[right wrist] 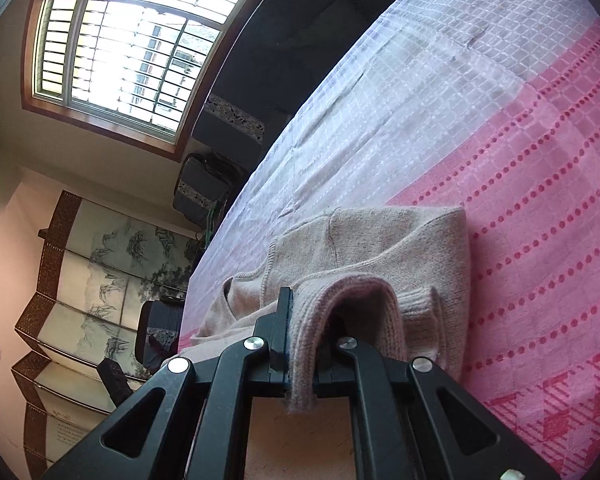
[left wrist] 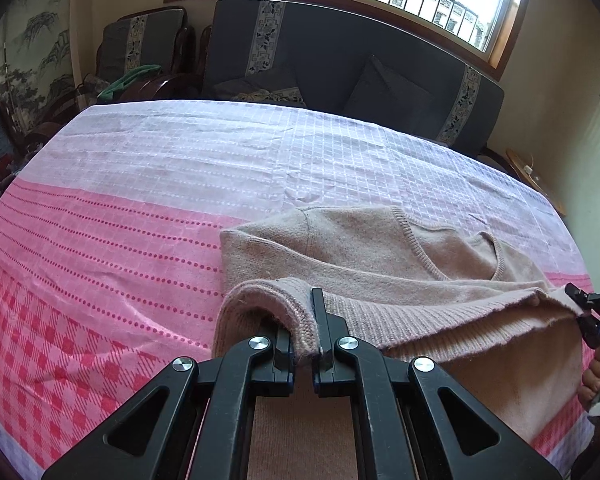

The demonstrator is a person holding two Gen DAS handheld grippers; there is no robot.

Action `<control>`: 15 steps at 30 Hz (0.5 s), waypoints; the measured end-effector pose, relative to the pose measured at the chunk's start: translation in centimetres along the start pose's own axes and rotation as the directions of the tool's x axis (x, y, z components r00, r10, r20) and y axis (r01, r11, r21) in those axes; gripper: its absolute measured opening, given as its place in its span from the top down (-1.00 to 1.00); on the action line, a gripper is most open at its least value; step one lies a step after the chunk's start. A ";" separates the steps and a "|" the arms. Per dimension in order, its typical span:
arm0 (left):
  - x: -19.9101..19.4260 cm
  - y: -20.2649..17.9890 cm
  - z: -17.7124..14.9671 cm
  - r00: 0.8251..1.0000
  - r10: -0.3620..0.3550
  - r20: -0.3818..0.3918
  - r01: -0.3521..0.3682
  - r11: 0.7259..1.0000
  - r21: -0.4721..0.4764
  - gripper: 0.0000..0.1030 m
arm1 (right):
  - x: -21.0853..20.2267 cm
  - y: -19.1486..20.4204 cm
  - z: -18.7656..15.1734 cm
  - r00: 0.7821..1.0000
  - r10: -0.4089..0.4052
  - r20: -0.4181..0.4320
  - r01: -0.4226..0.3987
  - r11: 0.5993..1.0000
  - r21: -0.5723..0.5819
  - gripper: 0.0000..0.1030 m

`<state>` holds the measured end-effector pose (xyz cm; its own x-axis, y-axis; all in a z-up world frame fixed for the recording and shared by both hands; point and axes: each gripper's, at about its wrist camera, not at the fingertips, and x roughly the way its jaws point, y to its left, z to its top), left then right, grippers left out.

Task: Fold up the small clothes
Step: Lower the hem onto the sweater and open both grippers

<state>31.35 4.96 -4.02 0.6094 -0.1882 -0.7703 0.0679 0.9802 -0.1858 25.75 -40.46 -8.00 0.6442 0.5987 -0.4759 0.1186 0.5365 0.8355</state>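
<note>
A: Item one, sweater [left wrist: 372, 248]?
B: Beige knit wool-like cloth, soft, fuzzy and matt; ribbed hem [left wrist: 400, 312] with a coarser, pinkish weave.
A: Bedspread [left wrist: 120, 208]?
B: Woven cloth, matt, pink and white, with a raised grid texture and dotted rows.
A: Left gripper [left wrist: 303, 320] and right gripper [right wrist: 306, 320]?
B: Black plastic, smooth, faint sheen; bright polished metal rivets [left wrist: 259, 343].
A: Window frame [left wrist: 512, 28]?
B: Varnished wood, semi-gloss.
A: Sofa [left wrist: 332, 56]?
B: Dark matt upholstery cloth with patterned woven bands.
</note>
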 end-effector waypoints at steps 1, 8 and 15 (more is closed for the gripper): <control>0.2 0.1 0.0 1.000 -0.001 -0.003 0.001 1.000 -0.002 0.88 | 0.1 -0.2 0.1 1.000 0.002 0.001 -0.002 1.000 0.006 0.86; 1.2 1.5 0.5 0.999 -0.042 -0.021 0.041 0.997 -0.060 0.79 | 0.1 -1.5 0.8 0.998 0.067 0.009 -0.067 0.995 0.078 0.78; 0.4 1.5 0.4 0.998 -0.051 0.025 0.052 0.997 -0.055 0.64 | -1.9 -2.4 1.2 0.987 0.118 0.111 -0.130 0.985 0.117 0.54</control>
<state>32.05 6.38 -4.37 0.6248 -0.2363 -0.7442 0.0559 0.9642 -0.2592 25.16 -43.62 -8.74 0.7336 0.5879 -0.3409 0.1211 0.3806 0.9168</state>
